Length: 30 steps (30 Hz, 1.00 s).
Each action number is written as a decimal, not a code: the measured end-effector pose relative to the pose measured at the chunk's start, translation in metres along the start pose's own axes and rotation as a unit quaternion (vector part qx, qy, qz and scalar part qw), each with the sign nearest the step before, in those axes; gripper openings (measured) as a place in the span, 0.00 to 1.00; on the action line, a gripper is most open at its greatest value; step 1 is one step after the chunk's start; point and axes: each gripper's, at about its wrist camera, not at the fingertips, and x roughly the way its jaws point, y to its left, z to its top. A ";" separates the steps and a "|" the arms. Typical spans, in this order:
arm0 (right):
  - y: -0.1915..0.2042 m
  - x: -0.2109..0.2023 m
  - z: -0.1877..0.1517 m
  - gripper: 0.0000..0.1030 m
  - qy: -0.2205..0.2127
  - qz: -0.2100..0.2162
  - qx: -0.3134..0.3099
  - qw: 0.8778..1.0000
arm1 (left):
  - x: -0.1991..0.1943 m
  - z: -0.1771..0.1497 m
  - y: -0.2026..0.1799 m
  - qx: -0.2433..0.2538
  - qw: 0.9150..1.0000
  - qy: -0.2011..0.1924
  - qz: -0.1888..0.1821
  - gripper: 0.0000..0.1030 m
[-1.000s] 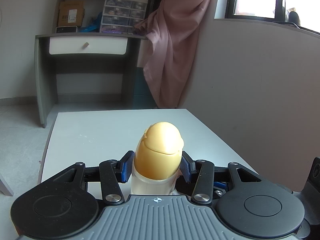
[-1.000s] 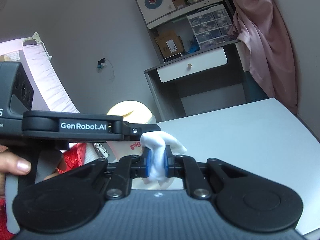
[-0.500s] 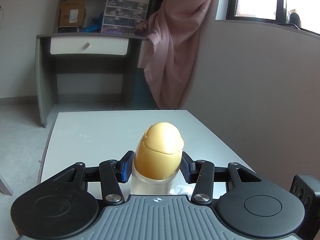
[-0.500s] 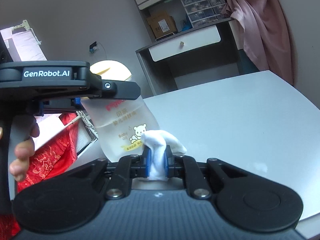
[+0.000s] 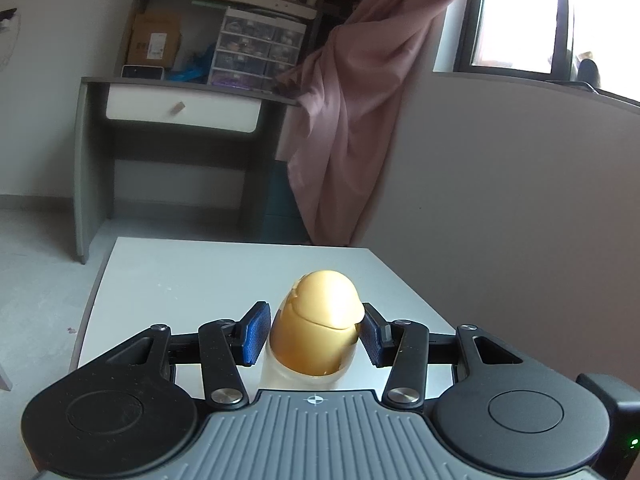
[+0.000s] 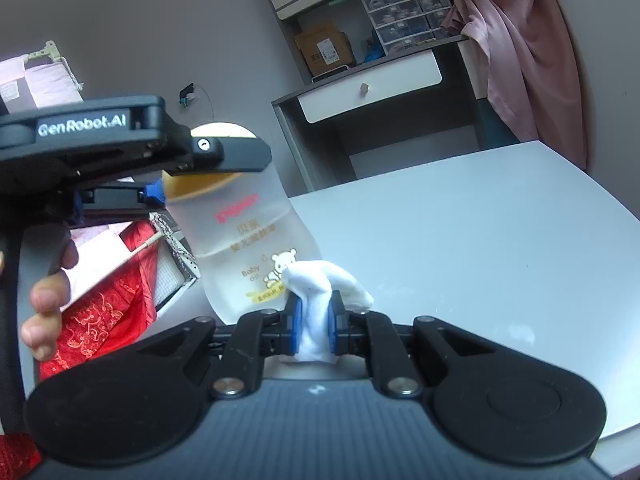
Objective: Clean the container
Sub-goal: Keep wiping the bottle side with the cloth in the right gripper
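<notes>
At frame left, left tongs (image 6: 160,196) clamped on the baby-oil bottle (image 6: 248,248) above the bench (image 6: 480,232); centre-low, right tongs (image 6: 313,322) pinching a white wipe (image 6: 320,280) against its label: best rubbed with firm, even strokes.

Frosted plastic bottle (image 6: 248,248), glossy cap (image 5: 320,324)

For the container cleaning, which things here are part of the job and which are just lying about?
In the job:
- bottle, held by the left gripper
- white cloth, pinched in the right gripper

Lying about:
- desk
- drawer box
- cardboard box
- pink curtain
- red cloth
</notes>
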 end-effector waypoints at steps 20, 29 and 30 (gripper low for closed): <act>0.009 -0.016 0.030 0.12 -0.077 0.014 -0.009 0.997 | -0.002 0.000 -0.002 -0.005 1.000 -0.012 -0.006 0.48; -0.004 0.001 0.015 0.12 -0.025 0.001 0.006 1.000 | -0.003 -0.001 -0.002 -0.003 1.000 -0.012 -0.004 0.47; -0.005 0.004 0.012 0.12 -0.017 -0.002 0.007 1.000 | -0.003 -0.001 -0.002 -0.004 1.000 -0.012 -0.004 0.46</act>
